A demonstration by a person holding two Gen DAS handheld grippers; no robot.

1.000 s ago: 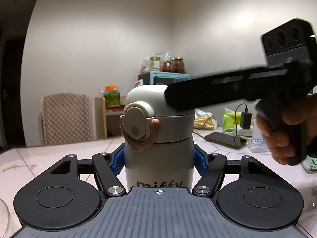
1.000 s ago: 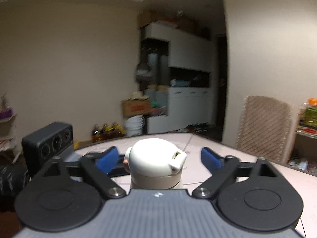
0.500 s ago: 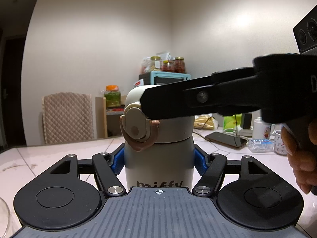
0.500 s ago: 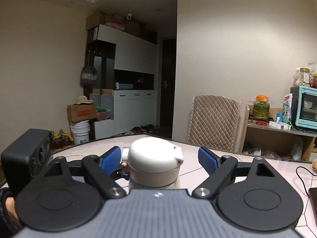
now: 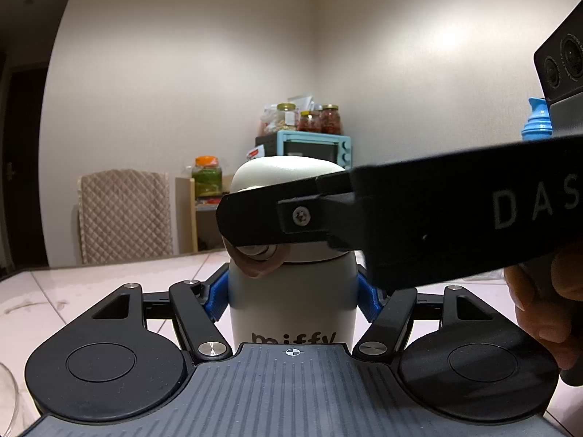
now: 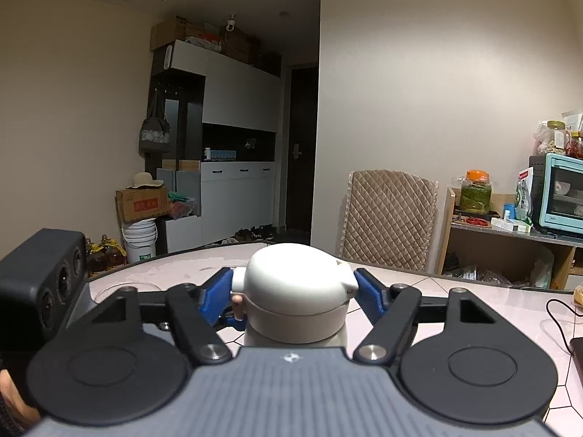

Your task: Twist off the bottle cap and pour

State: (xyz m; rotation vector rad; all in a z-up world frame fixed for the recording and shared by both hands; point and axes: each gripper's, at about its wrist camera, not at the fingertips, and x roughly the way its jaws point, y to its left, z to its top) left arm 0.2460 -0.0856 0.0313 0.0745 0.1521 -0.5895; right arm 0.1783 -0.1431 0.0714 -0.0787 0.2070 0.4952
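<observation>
Dim warm indoor light, sharp focus; fisheye-bent, dark-vignetted edges

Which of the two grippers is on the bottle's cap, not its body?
The right gripper: its blue pads flank the white cap. The left gripper clamps the body below.

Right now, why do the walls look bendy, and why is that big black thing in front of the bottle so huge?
Left wrist view: the fisheye lens curves the walls and darkens the corners; the right gripper looms large because it sits close to the lens, hiding part of the cap of the bottle. Right wrist view: same curving, dim warm light, and everything looks sharp.
</observation>
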